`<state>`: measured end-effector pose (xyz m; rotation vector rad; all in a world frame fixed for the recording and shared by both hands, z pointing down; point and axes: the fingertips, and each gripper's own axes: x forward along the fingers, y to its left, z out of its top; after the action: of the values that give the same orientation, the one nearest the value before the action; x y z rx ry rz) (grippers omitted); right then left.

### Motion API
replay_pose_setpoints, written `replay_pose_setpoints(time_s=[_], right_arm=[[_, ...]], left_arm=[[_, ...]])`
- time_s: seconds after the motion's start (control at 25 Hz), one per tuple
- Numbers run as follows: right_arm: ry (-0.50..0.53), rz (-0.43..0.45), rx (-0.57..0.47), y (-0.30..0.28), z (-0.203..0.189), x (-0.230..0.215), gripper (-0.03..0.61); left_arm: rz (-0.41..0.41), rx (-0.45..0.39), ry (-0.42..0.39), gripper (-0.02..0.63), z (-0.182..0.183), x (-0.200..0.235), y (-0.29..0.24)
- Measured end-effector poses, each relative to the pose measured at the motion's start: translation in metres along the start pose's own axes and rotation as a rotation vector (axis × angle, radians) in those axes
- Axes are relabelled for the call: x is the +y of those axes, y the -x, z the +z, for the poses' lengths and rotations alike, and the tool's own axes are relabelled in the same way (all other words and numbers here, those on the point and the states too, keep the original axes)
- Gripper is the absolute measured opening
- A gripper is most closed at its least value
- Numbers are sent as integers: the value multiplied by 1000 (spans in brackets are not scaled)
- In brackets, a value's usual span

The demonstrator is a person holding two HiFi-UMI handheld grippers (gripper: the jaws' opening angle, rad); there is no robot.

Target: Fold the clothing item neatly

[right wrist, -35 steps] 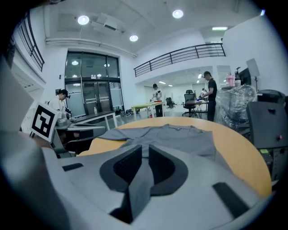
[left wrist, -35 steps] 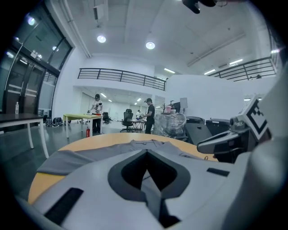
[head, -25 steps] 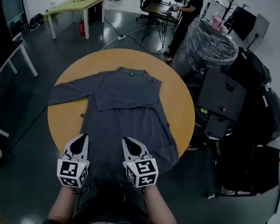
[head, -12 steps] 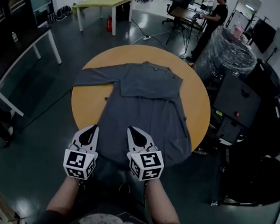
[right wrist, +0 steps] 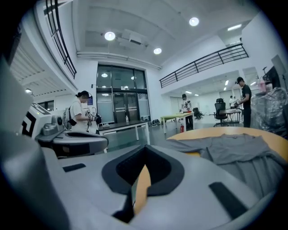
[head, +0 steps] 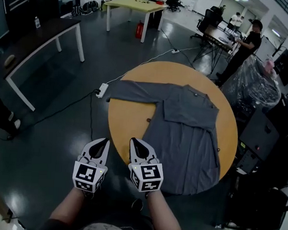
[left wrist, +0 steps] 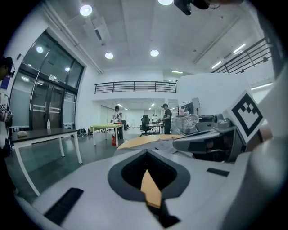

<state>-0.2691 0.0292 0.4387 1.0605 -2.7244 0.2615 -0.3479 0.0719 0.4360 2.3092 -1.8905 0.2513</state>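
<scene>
my left claw (head: 104, 141) and right claw (head: 134, 141) hung closed, empty, between folds; the shirt (head: 188, 127) likely needed its spread sleeve (head: 132, 92) gripped next.

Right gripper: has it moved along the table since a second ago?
Yes. The right gripper moved left along the table's near edge, from over the shirt hem to beside it.
</scene>
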Motion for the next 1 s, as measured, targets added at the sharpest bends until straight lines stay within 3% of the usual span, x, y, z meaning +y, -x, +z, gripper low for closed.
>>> replay_pose_setpoints(time_s=[0.36,0.72,1.0], right_arm=[[-34,-125,52,-114,-3,66,-9],[25,-111,94,-181,-21,59,-8],[-26,-178,129,-223,-29,44,-9]], left_arm=[[-63,15,2,8,-4,132,-11],[5,86,55,8,-25,181,-45],[61,96,15,8,-17,217,-57]])
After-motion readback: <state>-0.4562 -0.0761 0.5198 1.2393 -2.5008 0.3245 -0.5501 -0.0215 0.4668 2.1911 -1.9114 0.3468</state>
